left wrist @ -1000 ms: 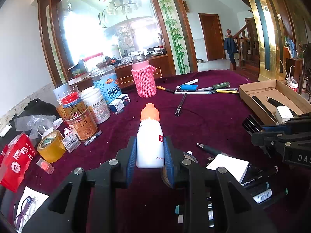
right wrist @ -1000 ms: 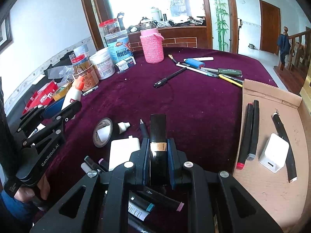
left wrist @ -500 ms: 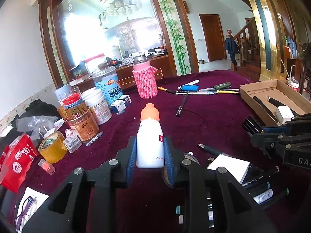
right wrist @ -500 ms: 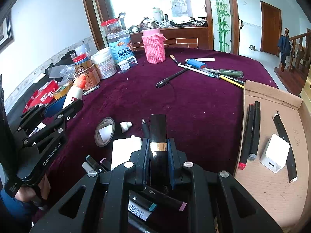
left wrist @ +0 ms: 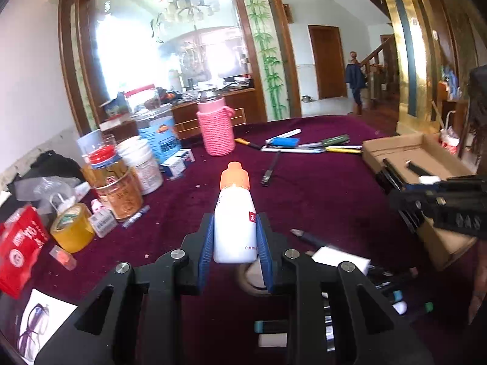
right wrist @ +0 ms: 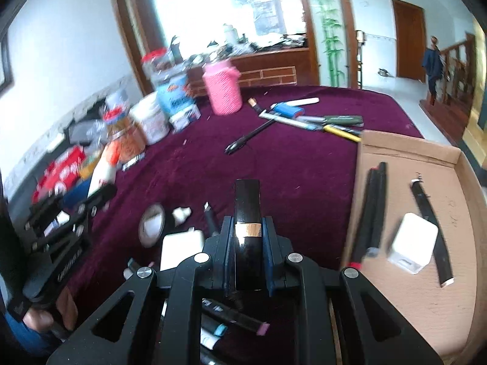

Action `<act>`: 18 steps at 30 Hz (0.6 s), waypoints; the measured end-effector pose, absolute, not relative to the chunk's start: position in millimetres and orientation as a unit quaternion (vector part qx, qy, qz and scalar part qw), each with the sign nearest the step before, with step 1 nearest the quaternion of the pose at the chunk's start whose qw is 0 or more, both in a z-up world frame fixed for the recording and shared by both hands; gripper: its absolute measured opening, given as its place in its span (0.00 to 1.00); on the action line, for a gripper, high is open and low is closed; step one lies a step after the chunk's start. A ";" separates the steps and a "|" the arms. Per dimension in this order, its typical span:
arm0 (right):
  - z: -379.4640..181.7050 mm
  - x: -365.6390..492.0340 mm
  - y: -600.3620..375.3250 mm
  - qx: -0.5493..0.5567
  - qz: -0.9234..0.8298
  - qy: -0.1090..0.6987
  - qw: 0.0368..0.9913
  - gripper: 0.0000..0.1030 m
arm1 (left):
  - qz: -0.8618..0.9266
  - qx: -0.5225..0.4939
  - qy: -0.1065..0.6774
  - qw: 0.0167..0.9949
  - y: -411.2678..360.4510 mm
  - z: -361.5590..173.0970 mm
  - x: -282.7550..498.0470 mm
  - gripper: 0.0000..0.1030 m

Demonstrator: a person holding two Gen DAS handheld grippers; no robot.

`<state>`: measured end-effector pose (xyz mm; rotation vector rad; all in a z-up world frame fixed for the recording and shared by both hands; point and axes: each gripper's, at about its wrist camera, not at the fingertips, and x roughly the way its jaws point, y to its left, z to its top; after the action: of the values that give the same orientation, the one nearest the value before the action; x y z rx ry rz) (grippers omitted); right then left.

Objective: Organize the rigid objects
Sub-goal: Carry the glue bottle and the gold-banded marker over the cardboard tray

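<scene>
My left gripper [left wrist: 234, 243] is shut on a white bottle with an orange cap [left wrist: 234, 213], held upright above the dark red tablecloth. My right gripper [right wrist: 247, 237] is shut on a black rectangular tube with a gold band [right wrist: 247, 210], held over the cloth just left of the cardboard box [right wrist: 411, 152]. The box holds two black markers [right wrist: 373, 206], a white charger cube [right wrist: 412, 246] and a black strap [right wrist: 429, 222]. The right gripper also shows at the right edge of the left wrist view [left wrist: 441, 200]. The left gripper with the bottle shows at the left of the right wrist view [right wrist: 91, 194].
Below the grippers lie several markers [right wrist: 231, 319], a white pad [right wrist: 181, 249] and a tape roll [right wrist: 152, 225]. Jars, tubs and a pink knitted bottle cover [left wrist: 216, 130] stand at the back left. Pens and a blue lighter [right wrist: 287, 111] lie at the far middle.
The right gripper has shifted with the black tube, so the box sits nearer in its view, which is now blurred. The left gripper stays put with the bottle.
</scene>
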<state>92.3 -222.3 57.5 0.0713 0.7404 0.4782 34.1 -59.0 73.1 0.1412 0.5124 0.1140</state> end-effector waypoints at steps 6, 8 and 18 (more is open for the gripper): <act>69.3 112.0 -292.3 0.104 0.161 0.356 0.915 0.15 | -0.006 0.066 0.273 0.960 -95.3 88.5 35.9 0.24; 68.9 119.7 -317.2 0.121 0.129 0.365 0.914 0.15 | -0.044 0.060 0.290 0.954 -116.1 94.7 42.6 0.24; 44.1 143.9 -418.3 0.216 0.035 0.407 0.887 0.15 | -0.203 0.011 0.405 0.891 -226.6 80.0 88.7 0.24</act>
<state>143.9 -418.3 44.1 0.4499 0.8461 0.0732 88.7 -226.6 80.0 0.0221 0.8407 -0.4212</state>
